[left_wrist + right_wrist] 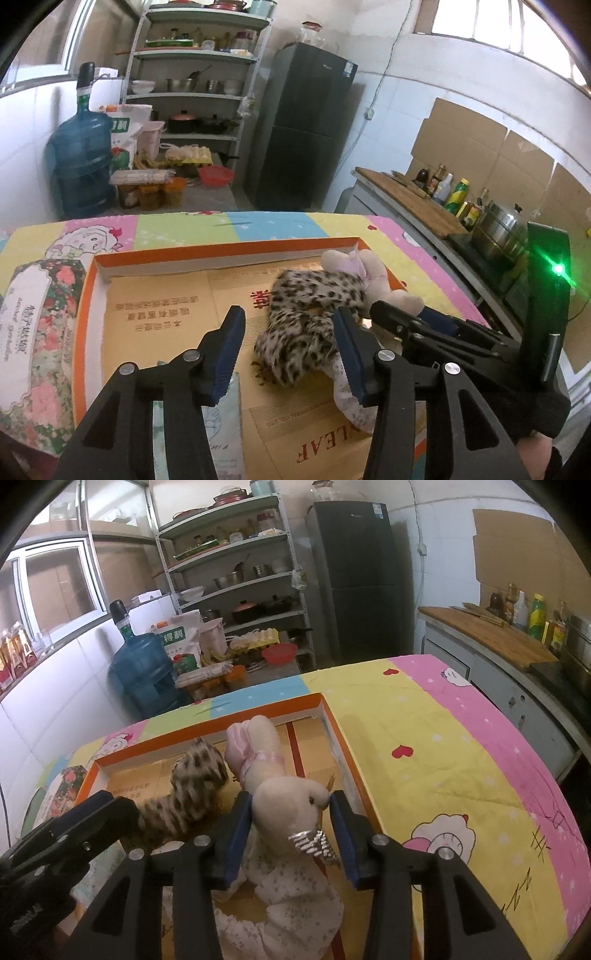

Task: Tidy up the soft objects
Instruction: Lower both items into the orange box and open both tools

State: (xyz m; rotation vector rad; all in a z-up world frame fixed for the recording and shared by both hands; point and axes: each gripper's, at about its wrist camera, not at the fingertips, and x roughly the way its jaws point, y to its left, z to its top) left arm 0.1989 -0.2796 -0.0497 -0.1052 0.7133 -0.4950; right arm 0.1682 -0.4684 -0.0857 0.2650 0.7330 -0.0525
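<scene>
A shallow cardboard box with an orange rim (pixel 221 247) lies on a colourful bedsheet. In it lie a leopard-print plush (pixel 310 317) and a beige rabbit doll in a pink dress (pixel 284 797). My left gripper (pixel 290 332) is open, its jaws standing on either side of the leopard plush's near end, not pressing it. My right gripper (pixel 291 812) has its blue pads on both sides of the rabbit doll's head and grips it. The right gripper also shows in the left wrist view (pixel 410 317), beside the doll (pixel 373 273).
The box rim (pixel 343 746) runs just right of the doll. The sheet-covered table (pixel 443 768) extends to the right. Beyond stand a water jug (pixel 81 155), a shelf rack (pixel 195 81), a black fridge (pixel 299 125) and a counter with bottles and a pot (pixel 461 199).
</scene>
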